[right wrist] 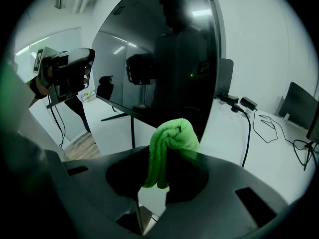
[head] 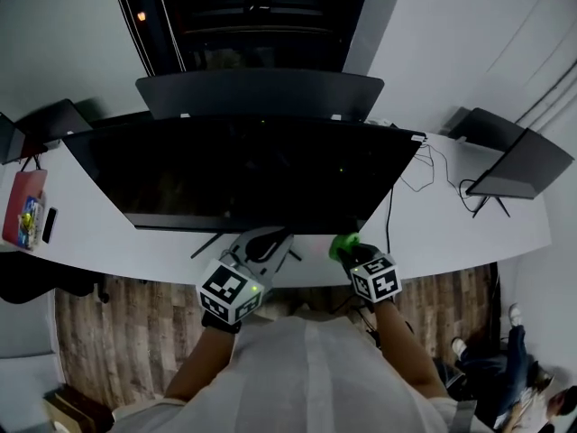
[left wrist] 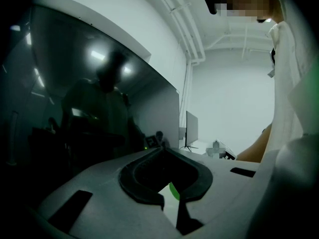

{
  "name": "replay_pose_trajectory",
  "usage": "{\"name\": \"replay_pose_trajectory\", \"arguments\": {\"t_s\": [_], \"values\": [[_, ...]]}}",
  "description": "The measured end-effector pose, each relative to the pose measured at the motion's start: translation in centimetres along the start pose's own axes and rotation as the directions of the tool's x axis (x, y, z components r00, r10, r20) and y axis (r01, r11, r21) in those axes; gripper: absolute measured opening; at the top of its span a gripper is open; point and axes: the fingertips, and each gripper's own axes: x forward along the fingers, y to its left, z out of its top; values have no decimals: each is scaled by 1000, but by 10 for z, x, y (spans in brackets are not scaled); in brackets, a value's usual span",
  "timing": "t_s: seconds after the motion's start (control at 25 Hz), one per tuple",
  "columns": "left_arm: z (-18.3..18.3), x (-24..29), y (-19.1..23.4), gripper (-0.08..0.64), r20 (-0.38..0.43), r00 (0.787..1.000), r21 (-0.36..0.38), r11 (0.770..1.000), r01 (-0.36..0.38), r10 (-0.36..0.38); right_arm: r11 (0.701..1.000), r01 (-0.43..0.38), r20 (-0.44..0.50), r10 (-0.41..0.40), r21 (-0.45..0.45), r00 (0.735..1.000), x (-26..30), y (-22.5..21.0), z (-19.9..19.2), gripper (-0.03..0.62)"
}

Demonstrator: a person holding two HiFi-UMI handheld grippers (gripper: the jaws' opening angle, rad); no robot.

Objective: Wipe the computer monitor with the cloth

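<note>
A wide dark monitor [head: 243, 174] stands on the white desk [head: 144, 260], its screen facing me. In the right gripper view the monitor [right wrist: 169, 59] rises just beyond the jaws. My right gripper [head: 350, 249] is below the screen's lower right part, shut on a bunched green cloth [head: 343, 244]. The cloth [right wrist: 169, 138] sticks up from the right gripper [right wrist: 172, 133]. My left gripper [head: 269, 244] hovers at the desk's front edge under the screen's middle. Its jaws [left wrist: 162, 151] look closed with nothing between them, close to the monitor [left wrist: 89, 108].
A second monitor [head: 261, 93] stands back to back behind the first. Another monitor [head: 523, 165] sits at the right with loose cables [head: 433, 170] beside it. At the left are a red bag [head: 24, 207] and a phone [head: 49, 225]. Wooden floor lies below the desk edge.
</note>
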Motion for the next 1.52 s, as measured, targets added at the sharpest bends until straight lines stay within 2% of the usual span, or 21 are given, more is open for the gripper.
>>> {"name": "replay_pose_trajectory", "arguments": {"t_s": [0.24,0.72,1.52], "values": [[-1,-26,20,25,18,999,-15,999,-29,29,998,-14,-11,14,-56,1000,17,26,16,69],[-2,-83,64,25,26,998,-26,998,-55,56,994,-34,-20,32,-103,999,49,85,47,69],[-1,-192,148,25,37,995,-16,995,-94,95,991,-33,-22,31,-126,999,107,185,99,69]]}}
